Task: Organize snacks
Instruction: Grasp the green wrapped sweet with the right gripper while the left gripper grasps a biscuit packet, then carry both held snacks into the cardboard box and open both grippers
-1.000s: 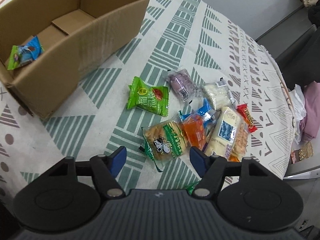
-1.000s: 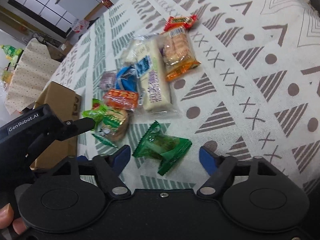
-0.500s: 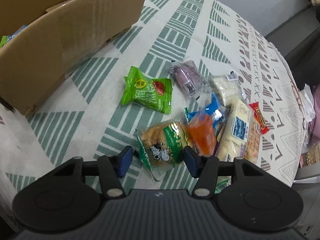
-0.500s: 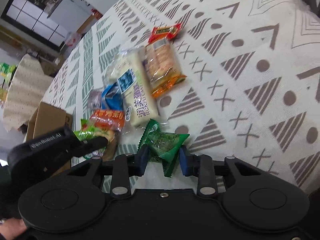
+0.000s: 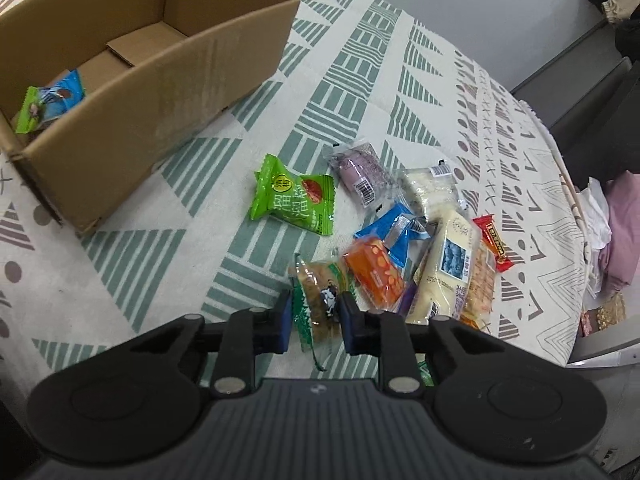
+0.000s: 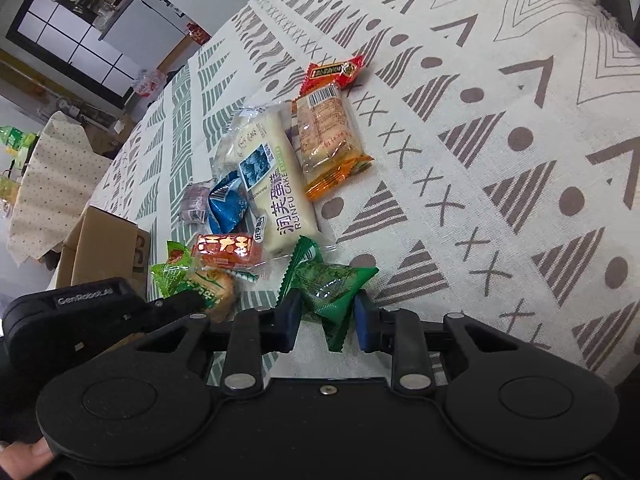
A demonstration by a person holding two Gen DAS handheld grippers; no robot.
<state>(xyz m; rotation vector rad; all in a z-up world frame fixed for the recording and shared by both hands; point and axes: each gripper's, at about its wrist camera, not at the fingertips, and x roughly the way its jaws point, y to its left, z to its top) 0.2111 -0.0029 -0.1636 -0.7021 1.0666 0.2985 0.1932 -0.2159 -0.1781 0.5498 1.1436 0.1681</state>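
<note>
Left gripper [image 5: 314, 314] low over the patterned tablecloth [image 5: 360, 92], jaws closing, narrow gap, blue pads pressing both sides of a clear-and-green pastry packet with a cow print [image 5: 320, 300]; the packet lies at the near left edge of the snack pile. Right gripper [image 6: 326, 314] likewise narrow, jaws closing, pads pinching a dark green crinkled packet [image 6: 332, 284] at the near end of the pile, on the cloth. In the right wrist view the left gripper's black body comes in from the left, its finger tip against the pastry packet. Rest of the pile, left wrist view: orange packet [image 5: 374, 272] just right of the pastry packet, touching it; blue packet [image 5: 394, 228] beyond the orange one, partly over it; long white cake packet [image 5: 448, 268] to the right; biscuit packet with orange ends [image 5: 482, 280] along its right side; small red bar [image 5: 494, 244] at the far right edge. Purple roll in clear wrap [image 5: 360, 168] and a pale packet [image 5: 430, 190] at the far end. Bright green packet [image 5: 294, 200] lies apart, left of the pile, between it and the cardboard box [image 5: 160, 92]. Box stands far left, open, holding one blue-and-green packet [image 5: 50, 106] at its left end. A fingertip [image 6: 24, 458] shows at the bottom left corner of the right wrist view.
</note>
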